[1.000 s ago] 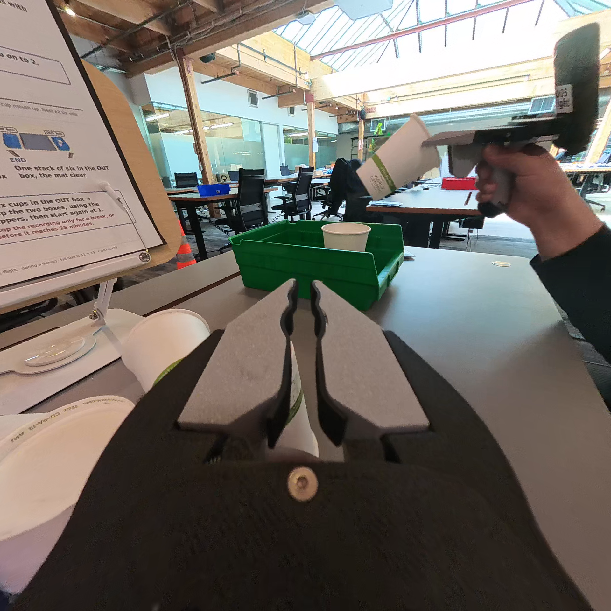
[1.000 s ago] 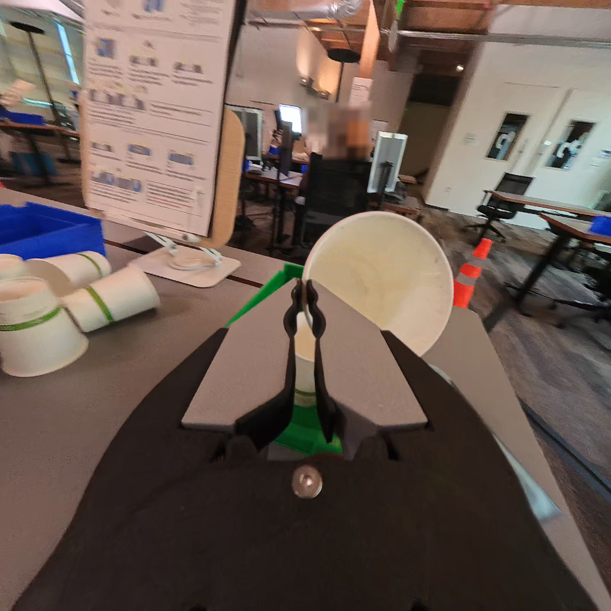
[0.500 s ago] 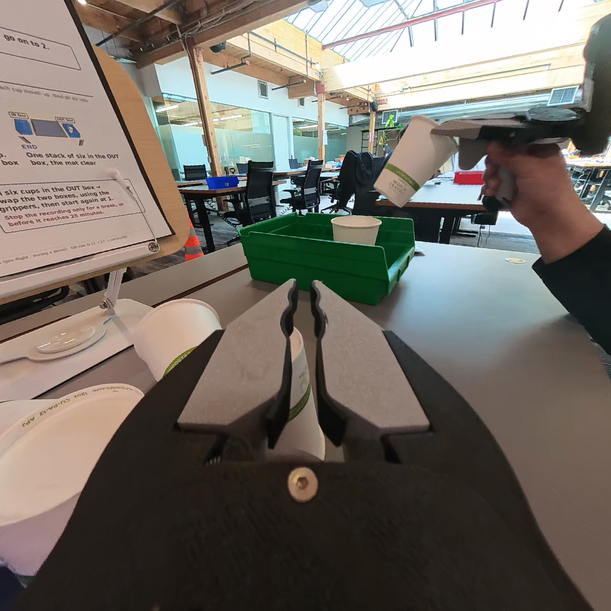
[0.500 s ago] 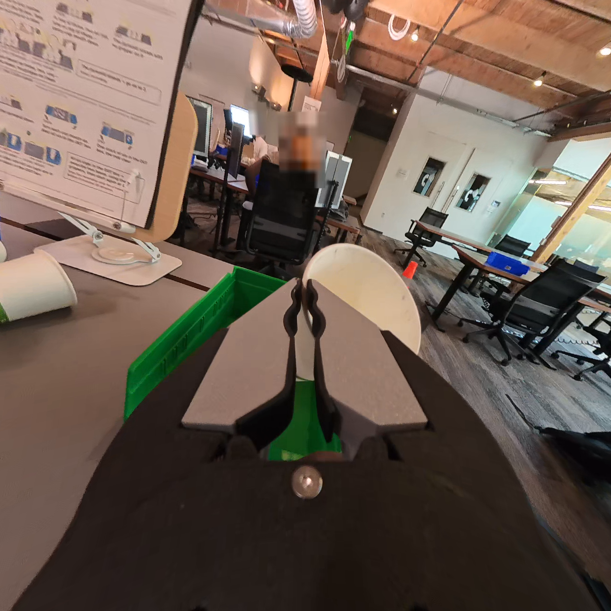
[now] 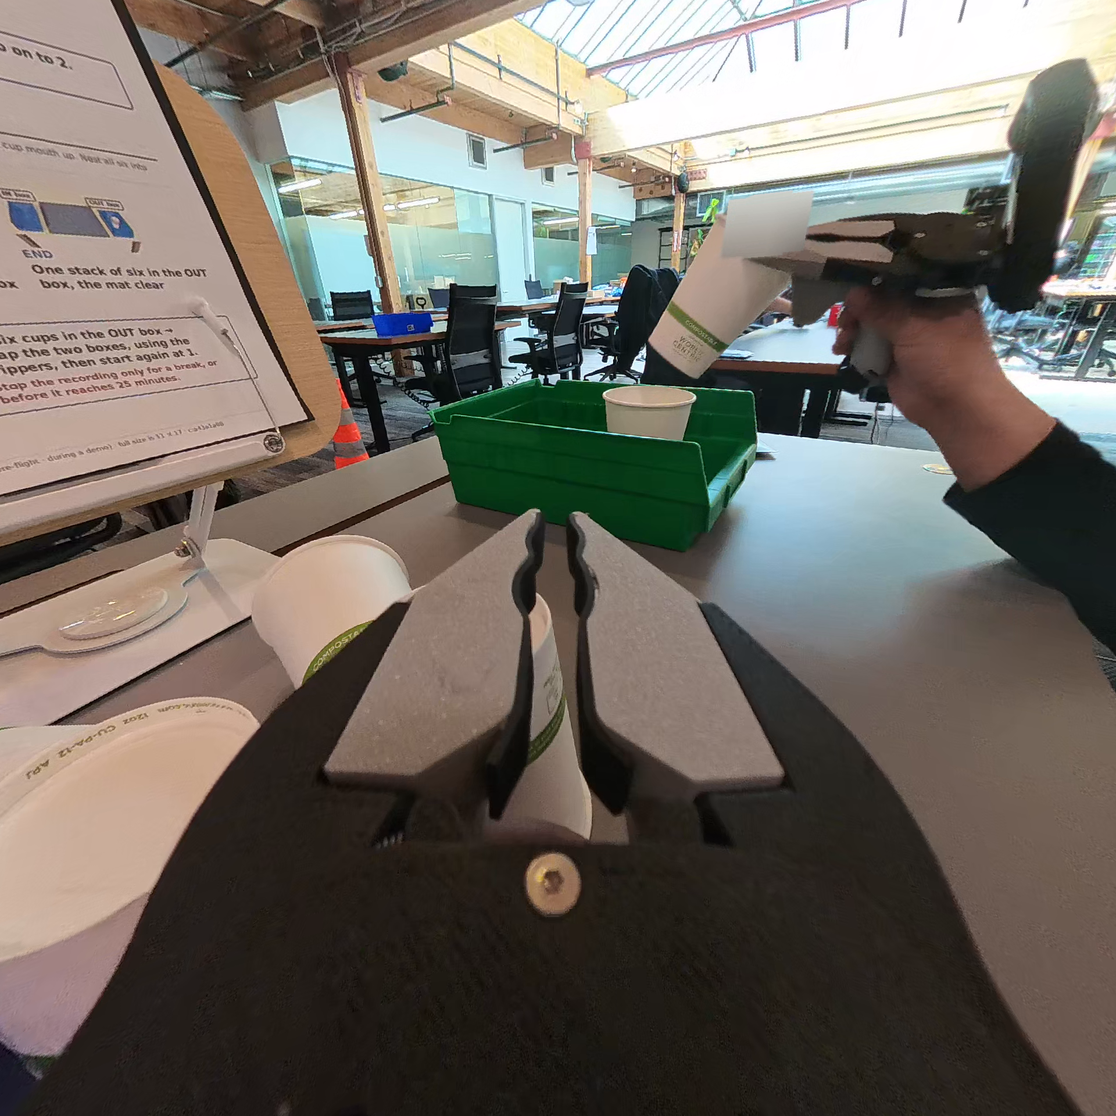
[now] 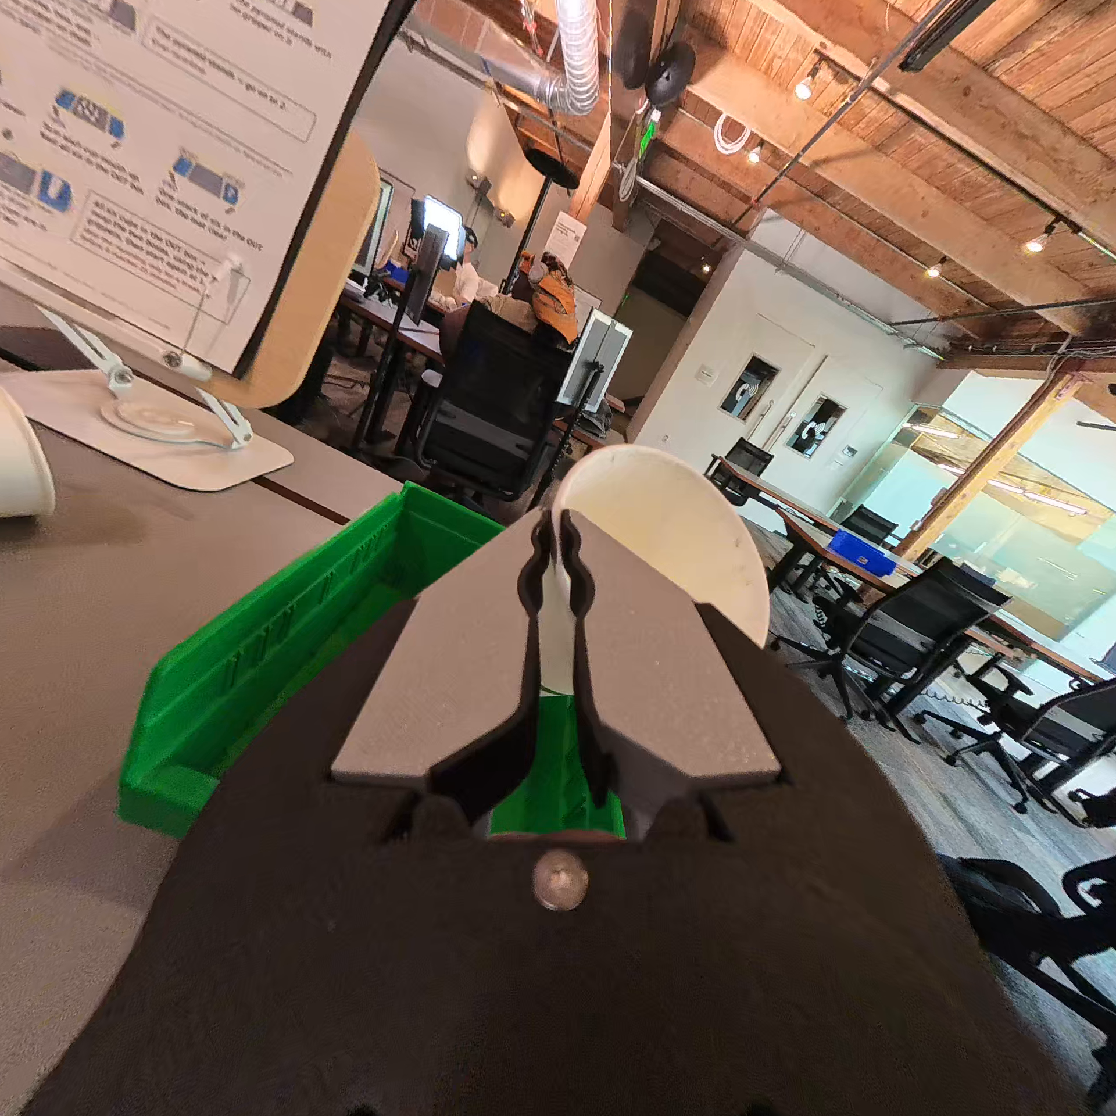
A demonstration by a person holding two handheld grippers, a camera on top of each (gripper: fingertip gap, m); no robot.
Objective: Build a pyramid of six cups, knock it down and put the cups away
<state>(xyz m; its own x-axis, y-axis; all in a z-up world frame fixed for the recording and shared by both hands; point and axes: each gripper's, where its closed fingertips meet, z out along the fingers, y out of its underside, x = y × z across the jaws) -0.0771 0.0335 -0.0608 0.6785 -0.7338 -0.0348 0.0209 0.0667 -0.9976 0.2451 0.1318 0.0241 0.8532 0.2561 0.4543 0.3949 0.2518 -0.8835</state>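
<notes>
My right gripper [image 6: 555,525] is shut on the rim of a white paper cup [image 6: 664,543] with a green band. In the left wrist view this gripper [image 5: 809,253] holds the cup [image 5: 718,302] tilted, base down, in the air above the green bin [image 5: 574,483]. One cup [image 5: 649,410] stands mouth up inside the bin. My left gripper [image 5: 554,531] has its jaws almost together and holds nothing. It hovers low over a cup [image 5: 546,712] lying on the grey table. Two more cups [image 5: 326,604] [image 5: 90,815] lie to its left.
An instruction board on a white stand [image 5: 121,610] stands at the table's back left; it also shows in the right wrist view [image 6: 151,423]. A cup [image 6: 18,465] lies near it. The green bin [image 6: 272,652] sits near the table's far edge, with the floor and office chairs beyond. The tips of one gripper are about 35 cm away from the tips of the other.
My right gripper has carried its cup over the green bin and tipped it more base-down. My left gripper has shifted only slightly above the lying cup.
</notes>
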